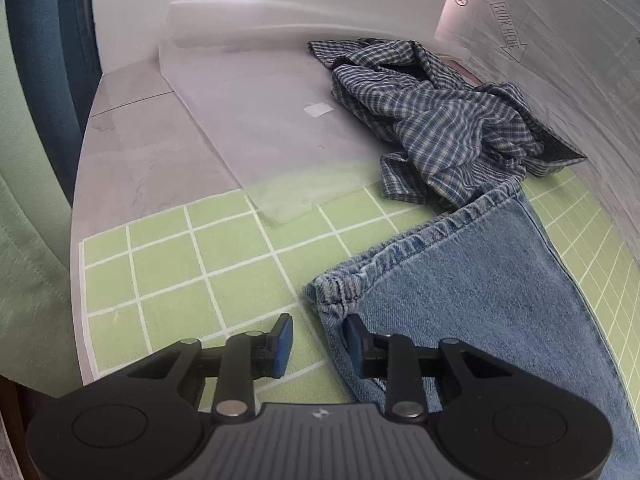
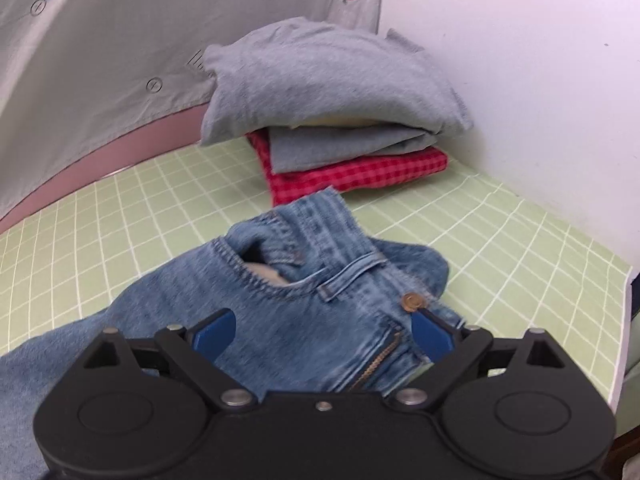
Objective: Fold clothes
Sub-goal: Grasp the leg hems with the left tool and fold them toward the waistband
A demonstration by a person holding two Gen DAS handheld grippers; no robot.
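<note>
Blue jeans lie across the green grid mat point(image 1: 180, 272). In the left wrist view one leg point(image 1: 480, 280) ends in a hem near my left gripper point(image 1: 318, 340). Its jaws stand a little apart: the left pad is over bare mat, the right pad at the leg's side edge, and nothing is pinched. In the right wrist view the waistband with button and zip point(image 2: 300, 272) lies rumpled under my right gripper point(image 2: 324, 332). That gripper is wide open, its pads on either side of the fly and not pressing.
A crumpled blue plaid shirt point(image 1: 440, 120) lies beyond the hem, beside a translucent plastic sheet point(image 1: 260, 120). A stack of folded clothes, grey tops point(image 2: 332, 92) on a red checked piece point(image 2: 360, 176), sits in the far corner against the white wall. The table edge point(image 2: 618, 340) runs at right.
</note>
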